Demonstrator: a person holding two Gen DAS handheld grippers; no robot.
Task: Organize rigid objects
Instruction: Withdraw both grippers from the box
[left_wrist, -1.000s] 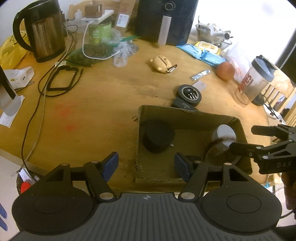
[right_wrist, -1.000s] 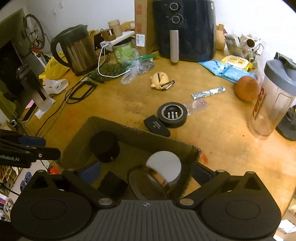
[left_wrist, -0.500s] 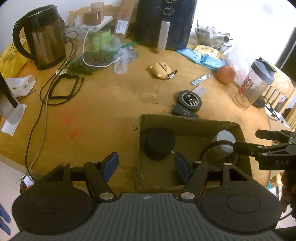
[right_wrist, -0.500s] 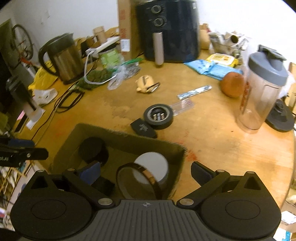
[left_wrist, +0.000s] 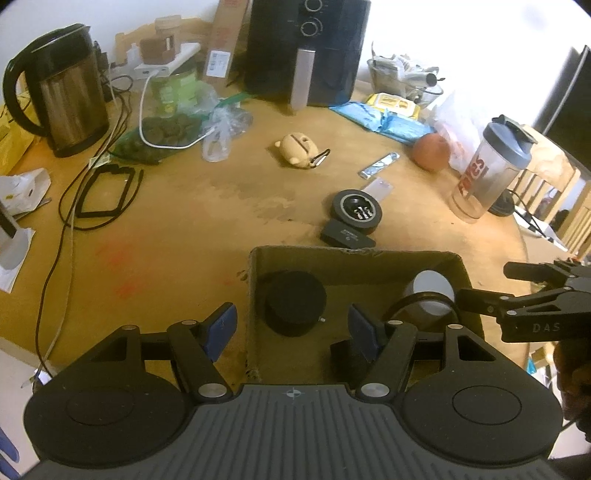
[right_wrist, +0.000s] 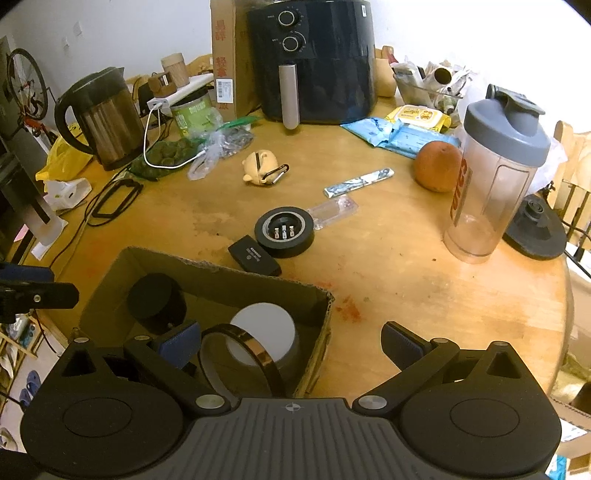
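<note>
An open cardboard box (left_wrist: 354, 254) (right_wrist: 221, 271) sits at the table's near edge. Inside it are a black cylinder (left_wrist: 295, 308) (right_wrist: 155, 299), a white-topped cylinder (left_wrist: 432, 284) (right_wrist: 264, 332) and a dark tape ring (left_wrist: 421, 306) (right_wrist: 243, 354) leaning on the white one. My left gripper (left_wrist: 291, 332) is open and straddles the box's left wall. My right gripper (right_wrist: 291, 343) (left_wrist: 480, 288) is open across the box's right wall, its left finger beside the ring, not gripping it. Beyond the box lie a black tape roll (right_wrist: 284, 230) holding small metal parts and a flat black case (right_wrist: 253, 258).
Farther back lie a beige pig figure with a carabiner (right_wrist: 260, 168), a foil strip (right_wrist: 358, 182), a clear plastic piece (right_wrist: 334, 210) and an orange (right_wrist: 437, 166). A shaker bottle (right_wrist: 495, 184) stands right. Kettle (left_wrist: 62, 96), cables, bags and an air fryer (right_wrist: 314, 59) crowd the back.
The tape ring was blurred in motion by the white-topped cylinder and now rests still against it. Both grippers have stayed open and nearly in place.
</note>
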